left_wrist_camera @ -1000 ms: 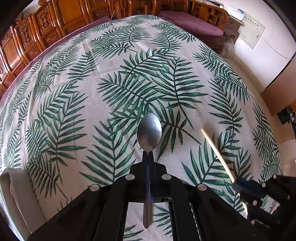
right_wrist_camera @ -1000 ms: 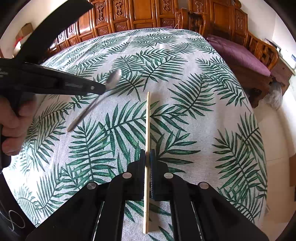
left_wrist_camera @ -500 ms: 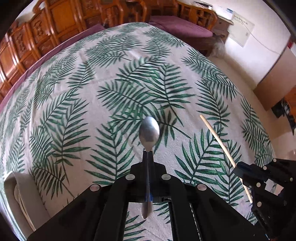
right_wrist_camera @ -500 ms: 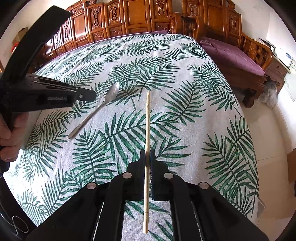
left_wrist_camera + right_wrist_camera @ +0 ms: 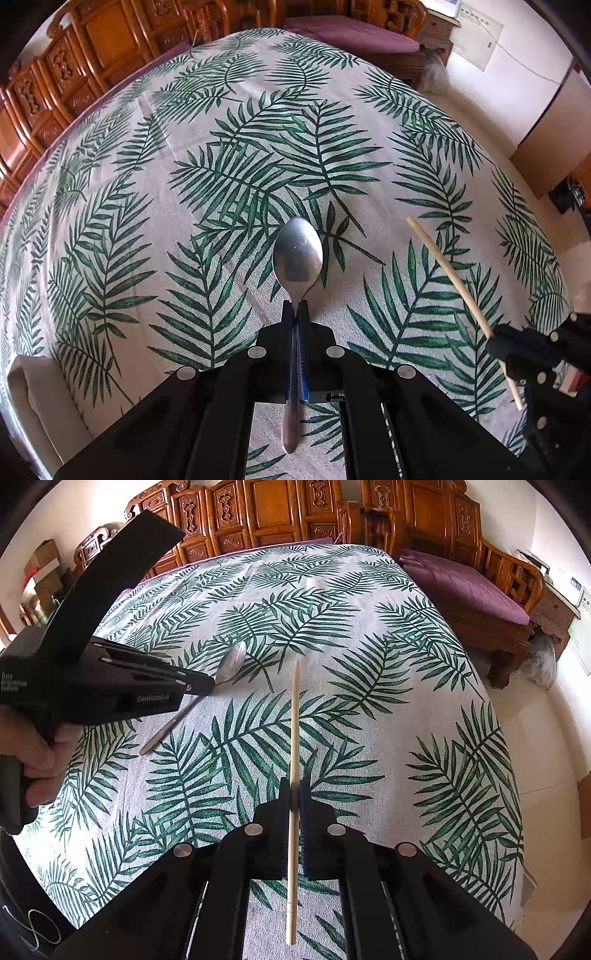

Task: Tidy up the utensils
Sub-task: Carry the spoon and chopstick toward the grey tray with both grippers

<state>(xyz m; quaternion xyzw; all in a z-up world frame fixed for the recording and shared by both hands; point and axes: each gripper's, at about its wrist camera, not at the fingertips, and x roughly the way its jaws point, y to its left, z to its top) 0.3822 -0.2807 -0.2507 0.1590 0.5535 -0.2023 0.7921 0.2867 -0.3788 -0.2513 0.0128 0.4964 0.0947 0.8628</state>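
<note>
A metal spoon (image 5: 298, 254) points bowl-forward over the palm-leaf tablecloth (image 5: 221, 177). My left gripper (image 5: 295, 308) grips its handle just behind the bowl, its jaws closing on it, and the handle's end sticks out behind the pads. The right wrist view shows the same spoon (image 5: 232, 662) slanting down and left from the left gripper (image 5: 207, 686), close to the cloth. My right gripper (image 5: 294, 786) is shut on a pale wooden chopstick (image 5: 294, 720) near its middle, pointing away from me. That chopstick (image 5: 454, 280) and the right gripper (image 5: 498, 343) sit right of the spoon.
A person's hand (image 5: 40, 753) holds the left gripper's handle. A white object (image 5: 33, 398) lies at the table's near-left edge. Carved wooden chairs (image 5: 280, 513) line the far side, and a purple-cushioned bench (image 5: 461, 587) stands to the right. The table edge drops to a tiled floor (image 5: 543, 738).
The left gripper has shifted slightly with the spoon, which now sits a little lower and nearer the chopstick in the right wrist view. The right gripper keeps its hold on the chopstick, unmoved.
</note>
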